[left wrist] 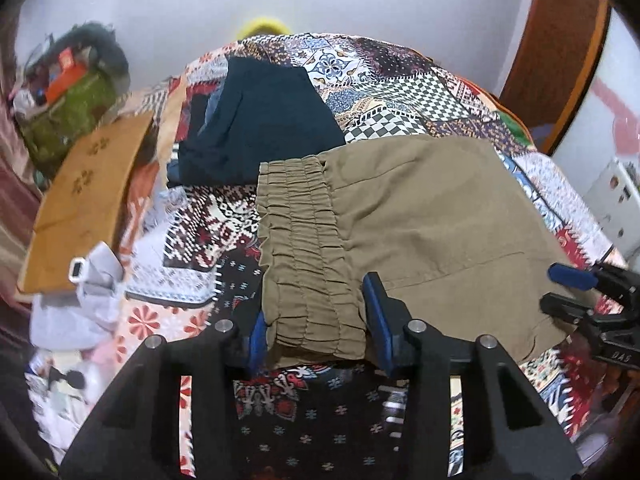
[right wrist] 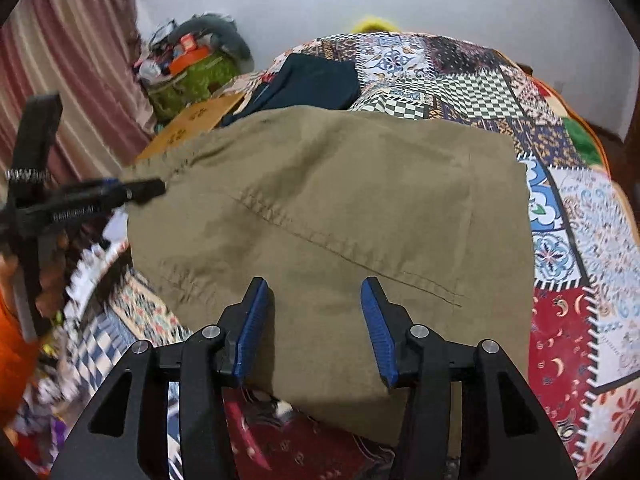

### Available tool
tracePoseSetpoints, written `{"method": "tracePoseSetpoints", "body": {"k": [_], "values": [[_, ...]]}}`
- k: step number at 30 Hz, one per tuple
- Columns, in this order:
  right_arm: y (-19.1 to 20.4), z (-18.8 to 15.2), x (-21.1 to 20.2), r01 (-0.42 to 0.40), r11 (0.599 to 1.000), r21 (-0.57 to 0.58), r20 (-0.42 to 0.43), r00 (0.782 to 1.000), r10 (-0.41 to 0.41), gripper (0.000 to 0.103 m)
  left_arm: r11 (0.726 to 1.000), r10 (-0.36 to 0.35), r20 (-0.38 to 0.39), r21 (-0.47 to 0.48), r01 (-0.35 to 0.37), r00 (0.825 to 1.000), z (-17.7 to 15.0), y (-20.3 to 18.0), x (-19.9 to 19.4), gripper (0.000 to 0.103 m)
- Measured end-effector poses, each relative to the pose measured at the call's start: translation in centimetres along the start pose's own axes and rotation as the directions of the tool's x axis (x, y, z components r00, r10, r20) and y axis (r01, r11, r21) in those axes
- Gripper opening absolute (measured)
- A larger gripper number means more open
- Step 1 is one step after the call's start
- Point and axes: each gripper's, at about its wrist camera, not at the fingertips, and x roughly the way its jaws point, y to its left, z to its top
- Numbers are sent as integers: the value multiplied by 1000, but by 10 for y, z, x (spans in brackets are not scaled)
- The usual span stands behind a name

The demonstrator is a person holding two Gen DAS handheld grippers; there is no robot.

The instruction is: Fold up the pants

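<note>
- Left gripper: jaws part-spread and astride the shirred waistband at the near edge; whether the pads press it cannot be told.
- Right gripper: jaws part-spread over the near fold edge, cloth between them, pads apparently clear.
- Khaki pants: already folded into a squarish slab, flat on the patchwork bedspread; the long axis runs left–right, from waistband under the left gripper to the right.
- Beyond: a dark folded garment lies near the far-left corner; open bedspread lies to the far right.
</note>
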Motion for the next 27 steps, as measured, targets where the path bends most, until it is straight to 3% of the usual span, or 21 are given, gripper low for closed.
{"method": "tracePoseSetpoints", "body": {"k": [4,11,14,18,27], "values": [[-11,-8,-7,17,1000,9,-15,1000,-17,44,1000,10,-2,-2,-10,1000,-3,4,1,44],[-60,-37,-25,78,986,146,-48,996,-72,42,999,14,-5,-33,-14,1000,-12,8,9,49],[-78,-49,-33,53,977,207,-49,998,-44,49,999,26,4,-34,-26,1000,-14,7,9,52],[-79,-55,-40,137,974,181,-57,990,-129,49,999,18,3,-48,-18,1000,-14,10,10,54],[-98,-53,-53,150,961,231,-59,988,-140,52,997,-16,-14,-71,15,1000,1,17,1,62]]}}
